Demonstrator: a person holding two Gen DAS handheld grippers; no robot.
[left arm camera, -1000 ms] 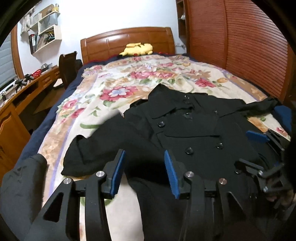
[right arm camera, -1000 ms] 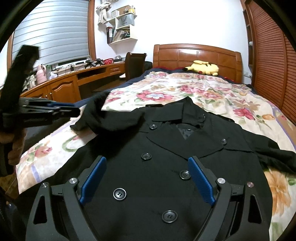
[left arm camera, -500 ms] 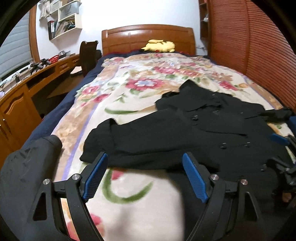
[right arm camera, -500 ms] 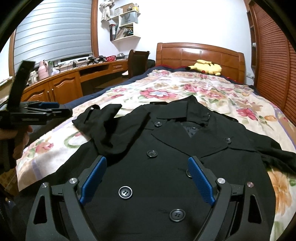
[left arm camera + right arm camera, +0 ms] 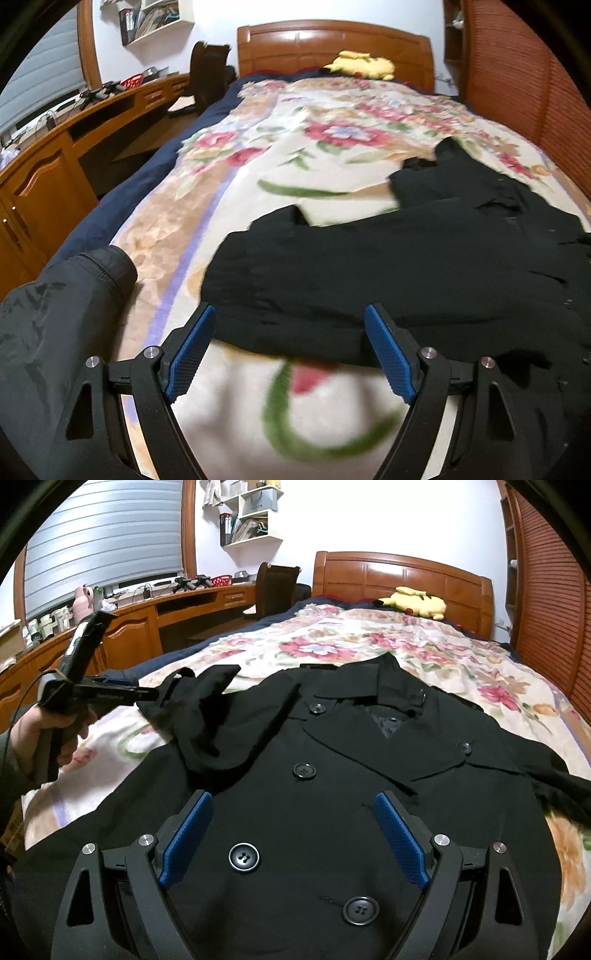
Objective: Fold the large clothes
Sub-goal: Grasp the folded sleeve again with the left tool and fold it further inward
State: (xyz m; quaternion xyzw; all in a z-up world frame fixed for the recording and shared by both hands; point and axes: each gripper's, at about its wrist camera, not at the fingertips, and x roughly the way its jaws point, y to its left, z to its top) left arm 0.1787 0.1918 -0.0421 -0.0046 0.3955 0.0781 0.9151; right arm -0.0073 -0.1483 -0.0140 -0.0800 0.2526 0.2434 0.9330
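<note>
We're looking at a black coat (image 5: pixel 332 775) lying face up w/ buttons showing, spread across the foot half of the bed (image 5: pixel 424 642), collar toward the headboard (image 5: pixel 402 576). Its one sleeve (image 5: pixel 207 701) is lying folded in over the chest on the side nearer the desk; the other sleeve is trailing off toward the bed's opposite edge by the slatted wardrobe doors (image 5: pixel 550 590). In the left wrist view the sleeve (image 5: pixel 332 266) is stretching across the floral blanket (image 5: pixel 295 122), blurred.

We're holding the right gripper (image 5: pixel 293 834) over the coat's lower front, jaws spread wide, nothing between them. The left gripper (image 5: pixel 290 349) is hanging at the coat's edge near the foot of the bed, jaws also spread wide & empty; in the right wrist view it (image 5: pixel 144 694) is pointing at the sleeve's cuff, just beside it.

A yellow plush (image 5: pixel 413 602) is lying at the headboard. A chair (image 5: pixel 277 587) is standing at the long wooden desk (image 5: pixel 147 620) alongside the bed.
</note>
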